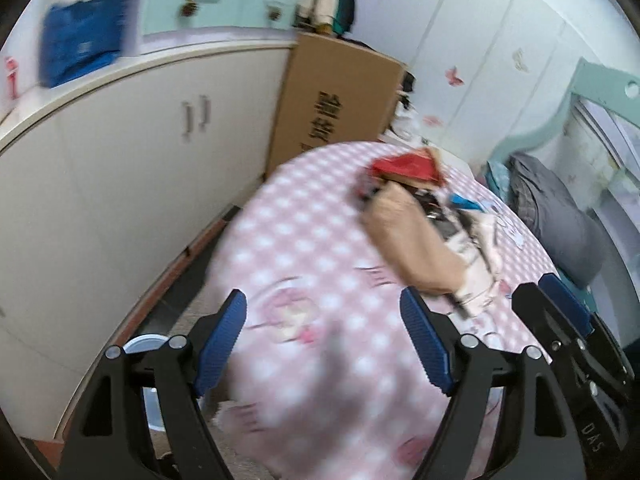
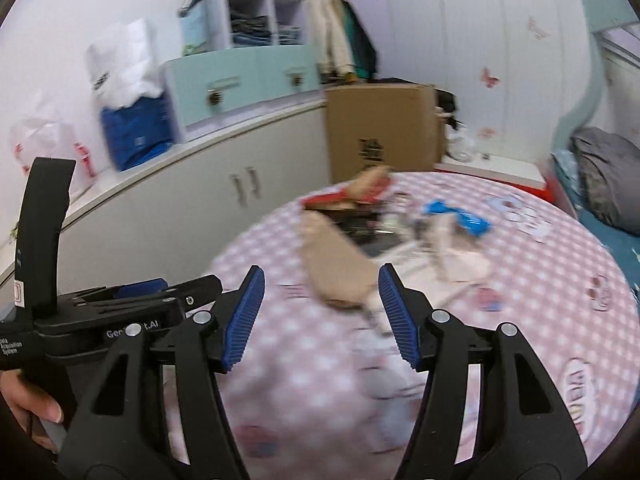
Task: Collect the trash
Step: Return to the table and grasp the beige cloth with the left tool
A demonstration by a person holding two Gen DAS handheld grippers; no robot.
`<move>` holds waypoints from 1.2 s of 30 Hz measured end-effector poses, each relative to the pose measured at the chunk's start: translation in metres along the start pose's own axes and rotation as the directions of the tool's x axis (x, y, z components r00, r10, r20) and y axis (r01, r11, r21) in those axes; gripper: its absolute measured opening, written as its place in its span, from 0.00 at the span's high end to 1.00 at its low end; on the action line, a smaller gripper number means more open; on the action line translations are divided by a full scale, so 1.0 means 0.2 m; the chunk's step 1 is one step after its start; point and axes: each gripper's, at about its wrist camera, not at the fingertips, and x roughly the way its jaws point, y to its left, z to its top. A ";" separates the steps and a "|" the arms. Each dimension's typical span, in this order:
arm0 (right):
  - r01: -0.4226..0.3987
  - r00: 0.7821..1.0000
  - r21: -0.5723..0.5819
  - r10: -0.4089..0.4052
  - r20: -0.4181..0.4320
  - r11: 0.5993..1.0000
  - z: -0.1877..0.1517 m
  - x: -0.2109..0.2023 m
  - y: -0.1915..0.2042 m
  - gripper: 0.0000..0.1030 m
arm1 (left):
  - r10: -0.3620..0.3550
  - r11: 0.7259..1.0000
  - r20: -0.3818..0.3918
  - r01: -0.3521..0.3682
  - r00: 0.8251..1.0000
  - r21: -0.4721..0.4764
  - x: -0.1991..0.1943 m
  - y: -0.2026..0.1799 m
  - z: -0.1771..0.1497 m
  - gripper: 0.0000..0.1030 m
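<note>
A pile of trash lies on the round table with a pink dotted cloth (image 1: 304, 240): a tan paper bag (image 1: 408, 240), a red wrapper (image 1: 408, 166), a blue wrapper (image 2: 456, 214) and pale papers (image 2: 460, 256). The tan bag also shows in the right wrist view (image 2: 336, 264), as does the cloth (image 2: 540, 280). My left gripper (image 1: 324, 320) is open and empty above the table's near part, short of the pile. My right gripper (image 2: 320, 300) is open and empty, just before the tan bag. Both views are blurred.
A white cabinet (image 1: 120, 168) runs along the left, with a blue bag (image 1: 80, 48) on top. A cardboard box (image 1: 336, 96) stands behind the table. A clear bin rim (image 1: 144, 346) shows below the table's left edge. A bed with a grey pillow (image 2: 608, 176) is at right.
</note>
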 end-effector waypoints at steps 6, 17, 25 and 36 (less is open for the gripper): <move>0.050 0.998 0.032 -0.049 -0.029 0.998 0.00 0.05 -0.24 0.42 | -0.026 0.999 -0.031 0.027 0.999 0.038 0.21 -0.21 0.06 0.25; 0.048 0.995 0.039 -0.044 -0.085 0.998 0.02 0.17 -0.36 0.42 | 0.014 0.998 -0.102 -0.007 0.995 0.068 0.48 -0.32 0.10 0.35; 0.010 0.995 0.027 -0.007 -0.104 1.000 0.08 0.23 -0.30 0.42 | -0.103 0.993 -0.090 0.108 0.991 0.051 0.43 -0.23 0.12 0.99; -0.066 0.995 0.118 0.075 -0.068 0.991 0.24 0.41 -0.20 0.36 | 0.017 0.999 0.164 -0.010 0.986 -0.043 0.15 0.10 0.33 0.99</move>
